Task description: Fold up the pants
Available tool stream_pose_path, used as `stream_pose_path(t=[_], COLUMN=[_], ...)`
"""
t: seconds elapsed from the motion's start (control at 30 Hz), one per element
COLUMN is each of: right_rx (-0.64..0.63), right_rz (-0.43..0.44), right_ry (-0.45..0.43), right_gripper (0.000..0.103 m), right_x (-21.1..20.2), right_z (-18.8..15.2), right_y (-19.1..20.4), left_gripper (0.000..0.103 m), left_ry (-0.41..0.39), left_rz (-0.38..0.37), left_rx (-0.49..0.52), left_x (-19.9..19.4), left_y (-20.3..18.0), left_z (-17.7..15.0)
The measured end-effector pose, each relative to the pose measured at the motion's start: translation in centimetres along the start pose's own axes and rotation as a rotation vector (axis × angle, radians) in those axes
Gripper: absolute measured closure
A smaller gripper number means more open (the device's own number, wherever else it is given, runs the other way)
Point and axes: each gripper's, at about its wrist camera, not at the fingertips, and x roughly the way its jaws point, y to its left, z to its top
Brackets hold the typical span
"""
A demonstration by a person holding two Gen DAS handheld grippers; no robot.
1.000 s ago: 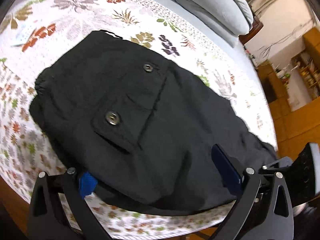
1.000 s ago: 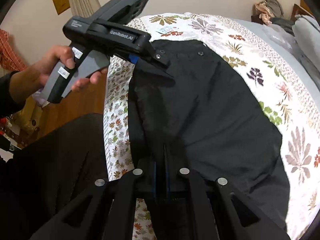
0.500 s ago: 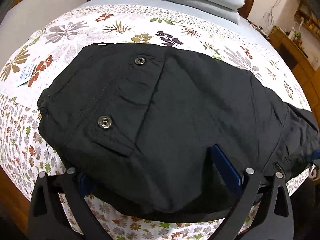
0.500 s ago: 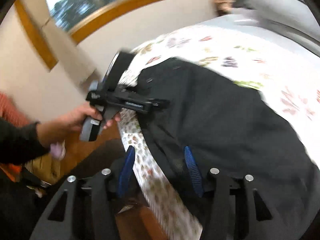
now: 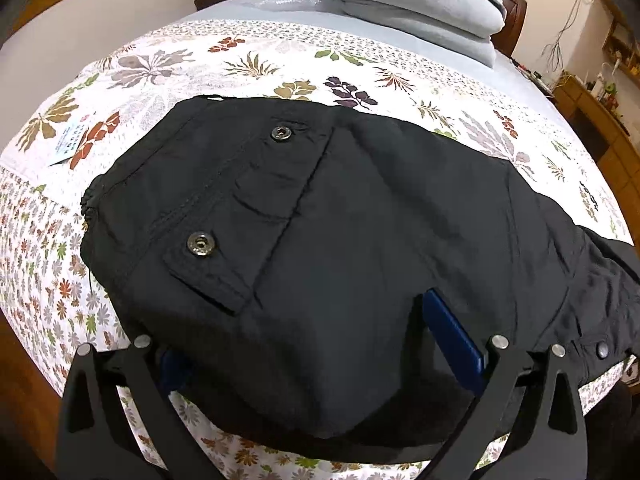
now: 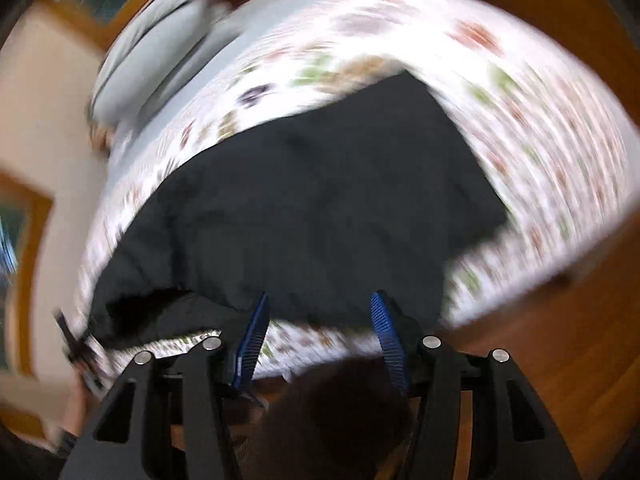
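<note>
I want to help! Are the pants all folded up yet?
Not yet. The black pants already lie doubled over on the flowered bedspread. The left gripper is open, fabric lying loose between its fingers. The right gripper is open and empty, its jaws just opened. Another fold looks left.

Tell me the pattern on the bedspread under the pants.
White bedspread printed with multicoloured leaves and small flowers; clearest in the left wrist view.

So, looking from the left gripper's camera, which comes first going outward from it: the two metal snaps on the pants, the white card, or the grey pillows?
1. Lower snap, on the pocket flap, left of centre.
2. Upper snap, higher on the black pants.
3. White card, far left on the floral cover.
4. Grey pillows, at the top.
</note>
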Motion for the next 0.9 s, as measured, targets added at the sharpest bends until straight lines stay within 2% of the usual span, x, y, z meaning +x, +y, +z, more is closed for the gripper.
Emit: stream_pose_path(t=[0.1, 0.13, 0.23, 0.3, 0.37, 0.4, 0.47, 0.57, 0.7, 0.77, 0.83, 0.9], right_rx=[0.048, 0.062, 0.105, 0.165, 0.176, 0.16, 0.102, 0.044, 0.017, 0.05, 0.035, 0.025], right_rz=[0.044, 0.052, 0.078, 0.158, 0.212, 0.2, 0.146, 0.081, 0.022, 0.019, -0.02, -0.055], right_ry=[-0.008, -0.004, 0.001, -0.014, -0.042, -0.055, -0.073, -0.122, -0.194, -0.136, -0.092, -0.057], right_gripper=[0.046, 0.043, 0.043, 0.044, 0.058, 0.061, 0.083, 0.091, 0.094, 0.094, 0.094, 0.089], right_x=[0.5, 0.9, 3.1, 4.3, 4.5, 4.6, 4.5, 2.9, 0.0, 0.6, 1.9, 2.7], right_z=[-1.1, -1.0, -0.9, -0.7, -0.4, -0.1, 0.5, 1.9, 3.9, 4.7, 4.8, 4.6], right_y=[-1.9, -2.4, -3.2, -3.8, -3.7, -3.3, -2.4, -1.6, -2.7, -3.8, -4.2, -4.2], left_gripper=[0.002, 0.002, 0.002, 0.002, 0.002, 0.002, 0.002, 0.002, 0.002, 0.002, 0.002, 0.002], left_ry=[-0.008, -0.01, -0.017, -0.018, -0.011, -0.009, -0.002, 0.003, 0.005, 0.008, 0.009, 0.012], left_rz=[-0.001, -0.001, 0.009, 0.015, 0.025, 0.028, 0.031, 0.034, 0.033, 0.031, 0.036, 0.033], left_rx=[-0.016, -0.02, -0.027, -0.028, -0.021, -0.019, -0.018, -0.014, -0.012, -0.007, -0.004, -0.003], left_x=[-0.1, -0.1, -0.1, -0.1, 0.1, 0.1, 0.3, 0.4, 0.5, 0.5, 0.6, 0.5], left_y=[0.1, 0.1, 0.0, -0.1, -0.2, -0.2, -0.2, -0.2, -0.2, -0.2, -0.3, -0.2], left_z=[0.1, 0.1, 0.0, -0.1, 0.0, 0.0, 0.1, 0.1, 0.1, 0.1, 0.1, 0.1])
